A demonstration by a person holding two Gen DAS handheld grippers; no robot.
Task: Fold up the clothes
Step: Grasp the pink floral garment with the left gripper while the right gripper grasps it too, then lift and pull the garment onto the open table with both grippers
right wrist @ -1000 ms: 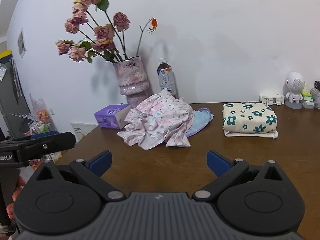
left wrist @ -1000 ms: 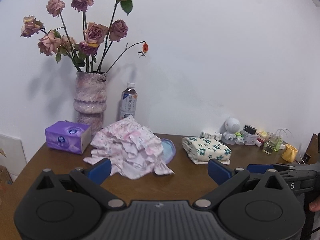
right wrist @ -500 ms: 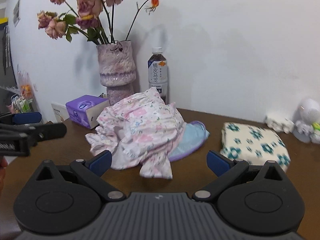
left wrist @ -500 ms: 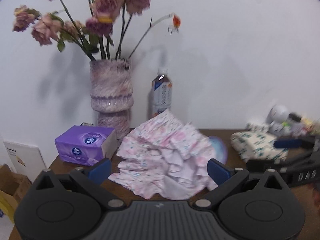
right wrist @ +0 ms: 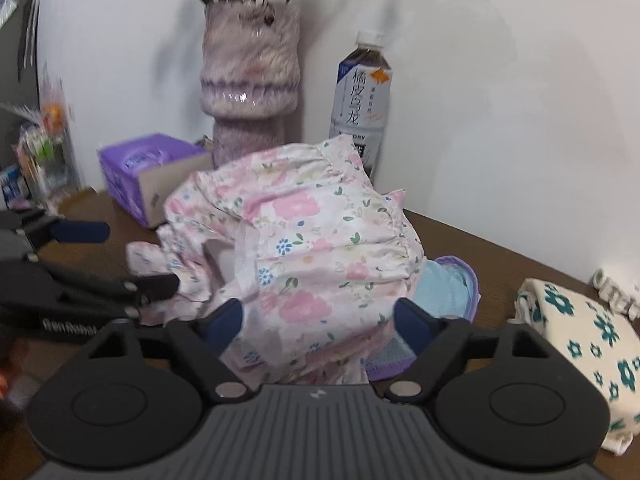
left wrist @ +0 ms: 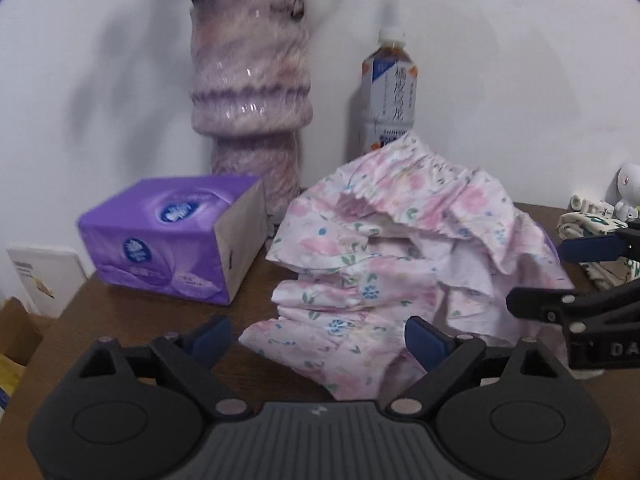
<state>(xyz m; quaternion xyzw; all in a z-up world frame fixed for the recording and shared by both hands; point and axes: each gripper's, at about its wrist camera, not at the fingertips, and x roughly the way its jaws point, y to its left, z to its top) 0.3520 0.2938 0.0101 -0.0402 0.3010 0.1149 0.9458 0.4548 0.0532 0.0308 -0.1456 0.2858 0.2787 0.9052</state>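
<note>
Both hand-held grippers are being held wide open, grasping nothing. Through the left wrist view, the left hand-held gripper (left wrist: 316, 334) is being aimed at the crumpled floral garment (left wrist: 400, 256) just ahead on the desk (left wrist: 128, 320); a single hem edge is best pinched. Through the right wrist view, the right hand-held gripper (right wrist: 318, 320) is being poised over the same heap, apparently without contact.

A crumpled garment (left wrist: 392, 256) lies heaped on a table (left wrist: 132, 320), toward its back edge. Behind it, against the wall, stand a vase (left wrist: 250, 92) and, to the vase's right, a bottle (left wrist: 388, 92). A tissue box (left wrist: 176, 236) sits left of the heap, in front of the vase. A second cloth (right wrist: 452, 292) lies partly under the heap's right side. Further right along the table rests a folded cloth (right wrist: 580, 344).
</note>
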